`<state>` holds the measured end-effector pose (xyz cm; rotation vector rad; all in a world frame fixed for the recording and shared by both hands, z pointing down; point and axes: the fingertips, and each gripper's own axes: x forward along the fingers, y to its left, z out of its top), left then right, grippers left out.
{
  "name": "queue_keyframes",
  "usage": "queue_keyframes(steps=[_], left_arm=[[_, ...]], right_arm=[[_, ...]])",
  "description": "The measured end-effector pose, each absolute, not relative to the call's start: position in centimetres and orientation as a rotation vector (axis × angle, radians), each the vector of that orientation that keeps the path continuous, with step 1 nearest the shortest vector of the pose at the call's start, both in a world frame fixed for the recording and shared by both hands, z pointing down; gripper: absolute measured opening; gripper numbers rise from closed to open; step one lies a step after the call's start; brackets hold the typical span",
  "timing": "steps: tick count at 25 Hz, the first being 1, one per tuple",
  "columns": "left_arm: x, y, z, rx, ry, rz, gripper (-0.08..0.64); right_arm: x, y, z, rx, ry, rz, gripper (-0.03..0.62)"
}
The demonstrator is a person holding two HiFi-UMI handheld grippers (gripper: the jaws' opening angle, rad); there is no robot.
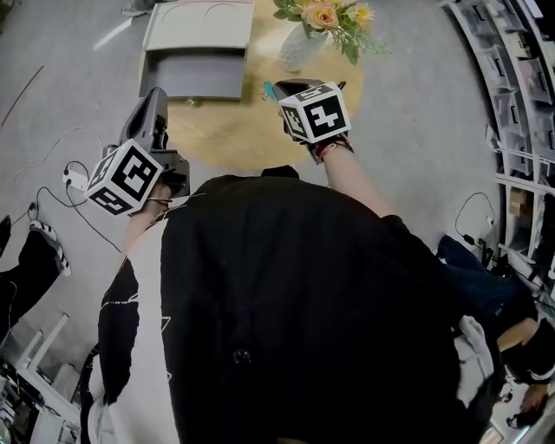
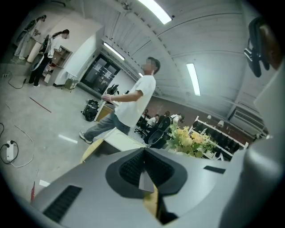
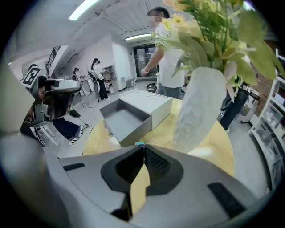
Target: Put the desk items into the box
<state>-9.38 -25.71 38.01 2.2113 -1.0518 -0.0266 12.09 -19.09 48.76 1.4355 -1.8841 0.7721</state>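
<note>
A grey box [image 1: 198,26] sits at the far left of the round wooden table [image 1: 234,130], its open drawer [image 1: 195,80] facing me; it also shows in the right gripper view, box [image 3: 149,101] and drawer [image 3: 124,121]. My right gripper [image 1: 276,90] hovers over the table just right of the drawer. Its jaws [image 3: 142,146] are shut, and a small teal item [image 3: 139,144] pokes out at their tips [image 1: 269,88]. My left gripper [image 1: 156,97] hangs off the table's left edge, tilted upward. Its jaws [image 2: 144,150] are shut with nothing between them.
A white vase [image 1: 299,48] of yellow flowers [image 1: 325,16] stands close to the right gripper, large in its view [image 3: 200,107]. A person in a white shirt [image 2: 133,102] walks behind the table. Cables and a power strip [image 1: 74,179] lie on the floor at left; shelving [image 1: 520,130] lines the right.
</note>
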Motion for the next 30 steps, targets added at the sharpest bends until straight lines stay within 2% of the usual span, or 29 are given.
queue_keyframes(steps=[30], left_arm=[[-28.6, -20.6, 38.5, 2.056, -1.38, -0.201, 0.009]], right_arm=[[2.0, -23.8, 43.7, 1.301, -1.881, 0.377, 0.012]])
